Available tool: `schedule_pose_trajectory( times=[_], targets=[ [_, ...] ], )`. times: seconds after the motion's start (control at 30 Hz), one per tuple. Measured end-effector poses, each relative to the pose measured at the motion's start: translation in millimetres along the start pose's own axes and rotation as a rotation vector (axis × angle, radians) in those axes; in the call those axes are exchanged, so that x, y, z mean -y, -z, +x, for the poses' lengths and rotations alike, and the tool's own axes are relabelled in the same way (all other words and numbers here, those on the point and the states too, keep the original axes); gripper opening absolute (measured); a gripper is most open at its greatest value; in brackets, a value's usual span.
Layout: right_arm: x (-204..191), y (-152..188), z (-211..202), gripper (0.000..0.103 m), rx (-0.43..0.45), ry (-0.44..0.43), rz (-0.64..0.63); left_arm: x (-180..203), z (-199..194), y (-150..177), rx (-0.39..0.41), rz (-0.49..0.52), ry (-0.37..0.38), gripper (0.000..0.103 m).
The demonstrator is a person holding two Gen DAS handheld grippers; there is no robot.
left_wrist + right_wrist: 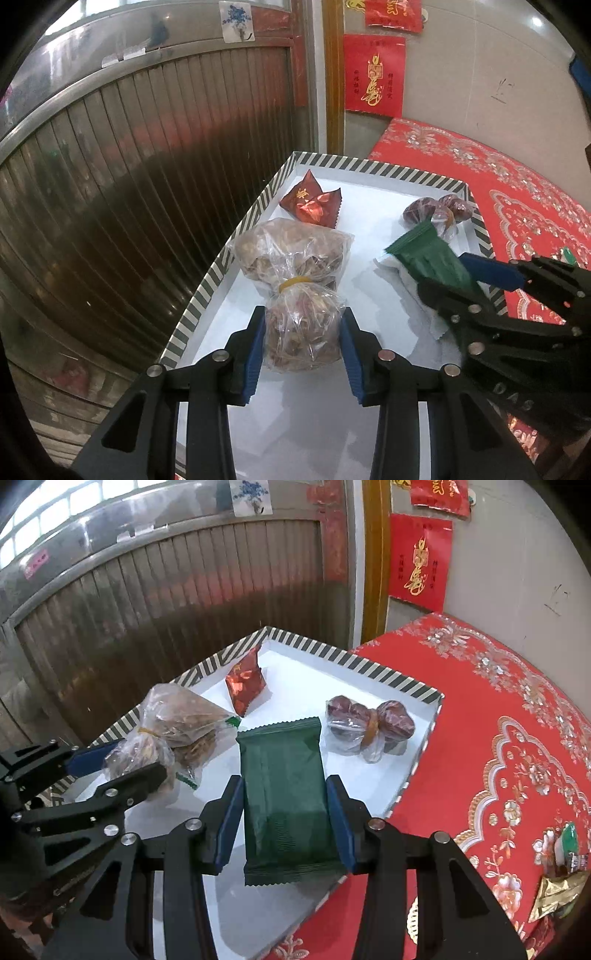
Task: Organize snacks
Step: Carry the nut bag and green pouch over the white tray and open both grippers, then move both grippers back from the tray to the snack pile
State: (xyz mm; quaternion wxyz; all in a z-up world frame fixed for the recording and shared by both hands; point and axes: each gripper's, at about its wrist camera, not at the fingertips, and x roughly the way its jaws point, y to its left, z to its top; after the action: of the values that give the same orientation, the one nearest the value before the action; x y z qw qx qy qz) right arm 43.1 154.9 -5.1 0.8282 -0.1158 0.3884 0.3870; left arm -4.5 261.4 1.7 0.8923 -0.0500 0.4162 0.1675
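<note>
Snacks lie in a shallow white tray (207,280) with a black-and-white striped rim, set on a red embroidered cloth (509,738) beside a ribbed metal shutter (129,184).

Left wrist view: the left gripper (302,345) pinches the lower lobe of a clear bag of brown snacks (295,266), tied at its waist with a yellow rubber band; both blue pads press the plastic. The bag lies just beside the tray's left rim. Beyond it rests a red foil packet (312,203) with gold characters too small to read. The right gripper enters from the right, its far side hidden.

Right wrist view: the right gripper (284,823) clamps a plain dark green packet (286,794) by its long edges, over the tray's near part. Only this view shows fully a banded clear bag of dark red fruit (369,725) near the tray's right rim, and loose wrappers (561,871) on the cloth at far right.

Open room: bare white floor remains in the tray's far right corner and between the red foil packet and the fruit bag.

Writing: raised letters "DAS" on the right gripper's arm in the left view; faint lettering on the left gripper's arm in the right view is unreadable. Red wall posters (373,74) carry gold characters, illegible.
</note>
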Motion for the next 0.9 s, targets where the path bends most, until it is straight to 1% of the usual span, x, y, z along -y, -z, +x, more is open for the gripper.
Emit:
schedule_pose_trajectory(
  times=[0.17, 0.27, 0.3, 0.37, 0.4, 0.43, 0.47, 0.5, 0.6, 0.63, 0.7, 0.77, 0.8, 0.9],
  targets=[
    [-6.4, 1.2, 7.4, 0.044, -0.008, 0.003, -0.009, -1.3, 3.0, 0.9, -0.004, -0.001, -0.002, 0.038],
    [-4.9, 1.5, 9.9, 0.045, -0.014, -0.006, -0.002, 0.0, 3.7, 2.1, 0.001, 0.005, -0.016, 0.039],
    [-4.7, 2.1, 8.8, 0.045, -0.008, -0.012, -0.002, 0.2, 4.2, 2.0, 0.002, 0.005, -0.022, 0.040],
    [-1.6, 3.0, 7.0, 0.050, 0.002, -0.011, 0.015, 0.0, 4.8, 2.7, 0.002, -0.001, -0.032, 0.043],
    [0.8, 3.4, 6.2, 0.052, 0.003, -0.017, 0.030, -2.0, 4.8, 3.1, 0.003, -0.017, -0.033, 0.047],
    [3.1, 4.0, 4.5, 0.055, 0.008, -0.033, 0.045, -2.9, 4.7, 3.4, 0.003, -0.025, -0.037, 0.049],
    [4.5, 5.1, 1.9, 0.055, 0.015, -0.039, 0.055, -3.2, 4.4, 3.6, 0.004, -0.029, -0.043, 0.051],
    [4.5, 5.3, -0.6, 0.055, 0.023, -0.038, 0.057, -3.4, 3.9, 3.9, 0.005, -0.031, -0.048, 0.056],
    [3.1, 6.2, -9.8, 0.056, 0.053, -0.041, 0.053, -3.7, 2.5, 4.2, 0.004, -0.031, -0.059, 0.064],
    [3.0, 6.3, -13.5, 0.059, 0.059, -0.031, 0.054, -3.9, 1.2, 4.0, 0.006, -0.030, -0.059, 0.066],
    [5.6, 6.3, -18.2, 0.062, 0.068, -0.026, 0.063, -3.8, -4.8, 4.1, 0.023, -0.027, -0.064, 0.074],
    [8.4, 7.7, -23.2, 0.063, 0.076, -0.031, 0.074, -3.3, -10.7, 3.9, 0.041, -0.026, -0.069, 0.079],
    [10.3, 9.3, -26.6, 0.063, 0.082, -0.032, 0.084, -3.4, -12.9, 3.7, 0.047, -0.027, -0.071, 0.079],
    [11.8, 13.8, -33.9, 0.069, 0.088, -0.024, 0.088, -1.6, -20.7, 2.1, 0.067, -0.029, -0.072, 0.081]
  ],
)
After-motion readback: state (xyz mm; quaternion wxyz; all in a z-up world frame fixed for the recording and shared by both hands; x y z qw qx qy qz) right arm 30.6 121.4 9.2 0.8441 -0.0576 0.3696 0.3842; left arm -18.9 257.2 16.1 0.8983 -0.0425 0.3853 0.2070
